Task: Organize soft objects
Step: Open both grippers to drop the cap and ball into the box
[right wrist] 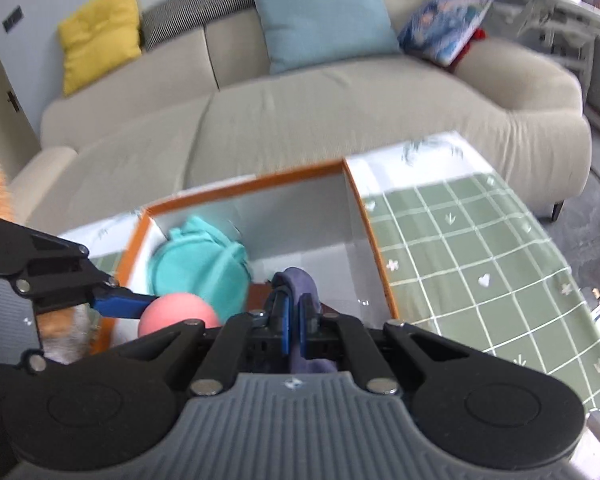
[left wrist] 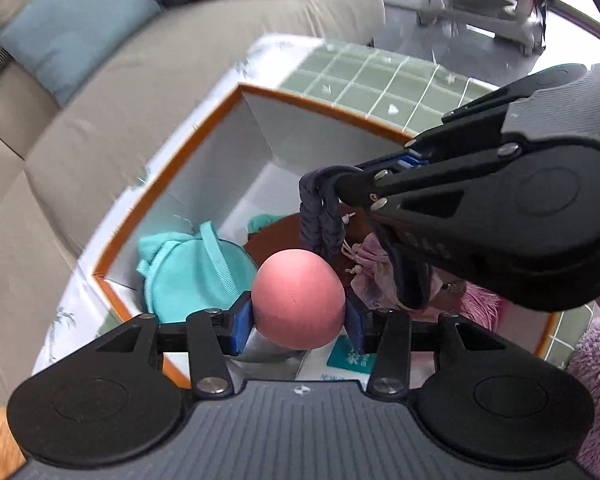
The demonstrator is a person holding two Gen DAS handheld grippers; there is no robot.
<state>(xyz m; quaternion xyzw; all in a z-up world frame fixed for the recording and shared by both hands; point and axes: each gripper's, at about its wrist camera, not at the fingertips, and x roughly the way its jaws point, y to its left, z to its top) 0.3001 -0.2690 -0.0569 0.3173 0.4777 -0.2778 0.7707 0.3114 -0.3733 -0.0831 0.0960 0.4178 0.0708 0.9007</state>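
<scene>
Pink ball [left wrist: 299, 299] is clamped between the blue pads [left wrist: 242, 322] of the left gripper [left wrist: 299, 326], held above the near-left corner of the orange-rimmed box [left wrist: 172, 164]. Right gripper [right wrist: 295, 322] is pinched narrow on a dark navy fabric piece [right wrist: 298, 280]; in the left view that fabric [left wrist: 322, 216] hangs down from the tips over the box middle, just behind the ball.

Box: white inner walls, far half of the floor bare, so open room sits toward the far corner. Inside: teal pouch [left wrist: 192, 272] against the left wall, pink-lilac drawstring bag [left wrist: 374, 268] on the right under the right gripper, something brown between them, can't tell what.

Box sits on a green checked tablecloth [right wrist: 480, 256]; beige sofa [right wrist: 260, 128] just beyond the table's far edge. 2 grippers close together, nearly touching over the box.
</scene>
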